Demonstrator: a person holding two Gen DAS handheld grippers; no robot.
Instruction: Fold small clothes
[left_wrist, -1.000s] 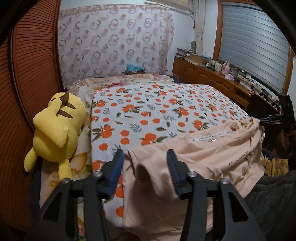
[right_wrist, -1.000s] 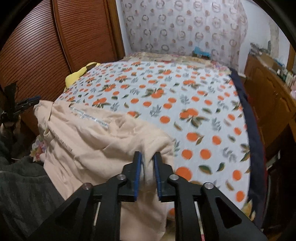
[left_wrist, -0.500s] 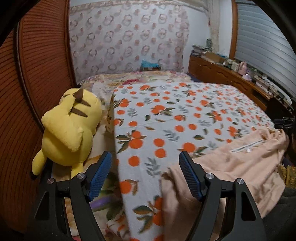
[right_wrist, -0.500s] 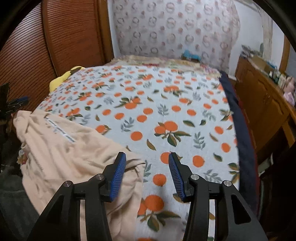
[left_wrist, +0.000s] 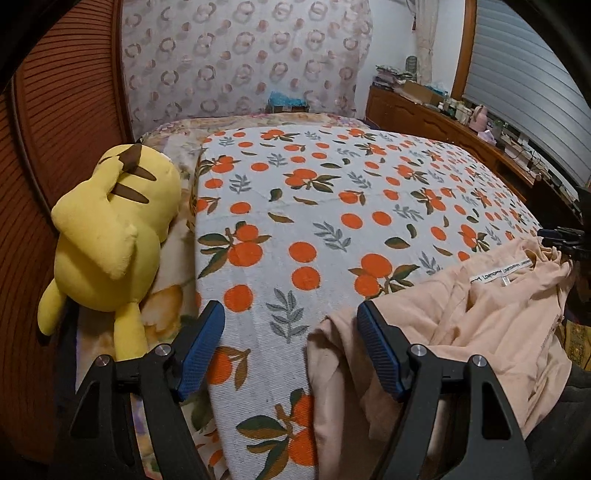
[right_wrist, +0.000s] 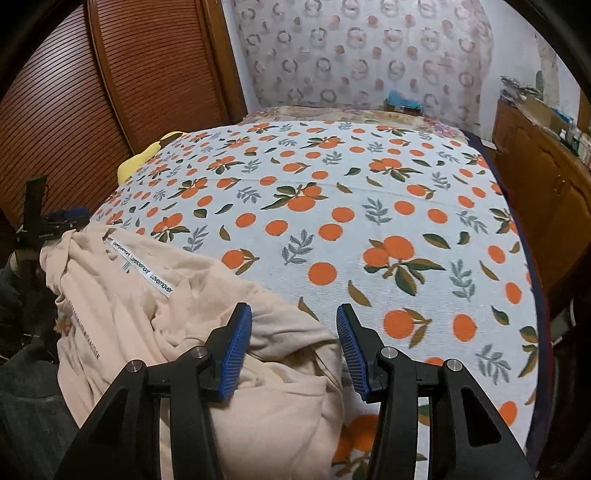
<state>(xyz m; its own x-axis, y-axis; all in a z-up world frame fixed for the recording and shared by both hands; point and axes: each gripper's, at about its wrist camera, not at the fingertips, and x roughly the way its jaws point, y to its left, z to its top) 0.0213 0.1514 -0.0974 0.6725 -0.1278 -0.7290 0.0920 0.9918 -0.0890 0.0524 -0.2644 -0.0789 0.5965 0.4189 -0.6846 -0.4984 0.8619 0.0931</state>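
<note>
- Left gripper (left_wrist: 290, 350): jaws wide, holding nothing.
- Right gripper (right_wrist: 293, 350): jaws wide, holding nothing.
- Peach garment (right_wrist: 155, 314): crumpled on the bedspread's (right_wrist: 369, 221) near edge, apparently overhanging.

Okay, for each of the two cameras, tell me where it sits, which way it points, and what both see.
Left wrist: rides the left hand-held gripper, looking forward over the near edge of the bed; its open blue fingers frame the orange-print blanket, yellow plush at left.
Right wrist: rides the right hand-held gripper, fingers open above the peach garment, wooden cabinet at right.
Shared: the blanket, the garment, and each other's gripper at the frame's edge.
</note>
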